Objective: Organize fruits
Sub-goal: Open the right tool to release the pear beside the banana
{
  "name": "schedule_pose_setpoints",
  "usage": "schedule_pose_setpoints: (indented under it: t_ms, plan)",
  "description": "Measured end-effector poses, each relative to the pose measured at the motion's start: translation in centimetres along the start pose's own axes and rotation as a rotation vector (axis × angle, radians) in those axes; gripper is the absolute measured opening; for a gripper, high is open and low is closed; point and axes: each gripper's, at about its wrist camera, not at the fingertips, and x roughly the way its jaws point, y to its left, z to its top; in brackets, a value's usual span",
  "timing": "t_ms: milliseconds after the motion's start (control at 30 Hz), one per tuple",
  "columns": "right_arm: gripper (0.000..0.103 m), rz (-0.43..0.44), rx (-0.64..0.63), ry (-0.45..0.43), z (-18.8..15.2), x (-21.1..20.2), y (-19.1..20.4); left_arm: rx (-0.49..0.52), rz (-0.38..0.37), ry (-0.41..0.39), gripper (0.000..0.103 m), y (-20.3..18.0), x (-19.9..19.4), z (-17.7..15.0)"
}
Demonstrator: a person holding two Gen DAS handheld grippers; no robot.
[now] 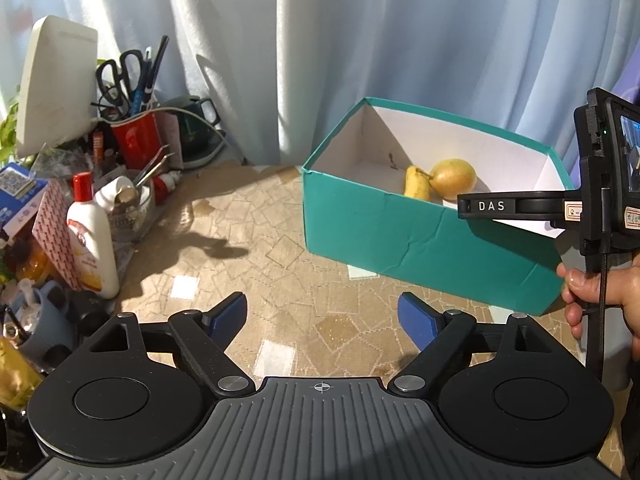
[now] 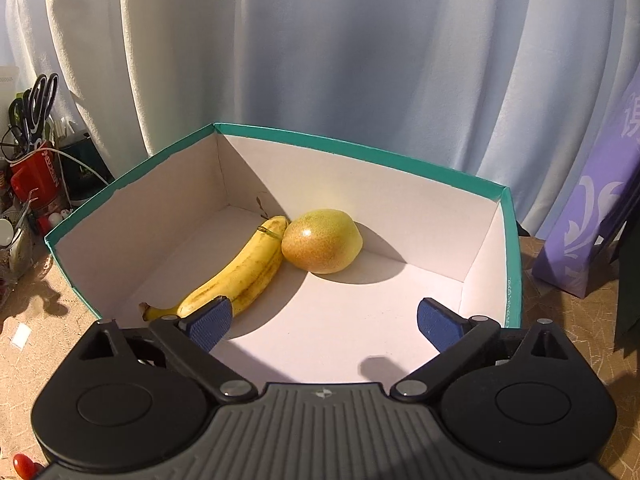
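R gripper [image 2: 324,320] wide open, empty, L gripper [image 1: 322,314] open, empty

Pale curtains [image 1: 320,40] hung behind everything, ahead of the gripper. To its left, clutter crowded the patterned tabletop [image 1: 256,264]: a red cup [image 1: 136,142] holding scissors [image 1: 120,76] and pens, a white lotion bottle [image 1: 94,240] with a red cap, and a white panel [image 1: 56,84]. To the right leaned a purple bag [image 2: 592,216].
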Motion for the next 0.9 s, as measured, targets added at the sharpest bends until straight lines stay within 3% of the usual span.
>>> schedule_pose_setpoints:
  t_ms: [433,900]
  plan:
    - [0.103,0.068,-0.029,0.012,0.1,0.1,-0.1,-0.004,0.02,0.015,0.088,0.2,-0.1,-0.3]
    - [0.103,0.099,-0.052,0.051,0.3,0.0,-0.4,-0.025,0.073,-0.028,0.093,1.9,-0.8,0.7]
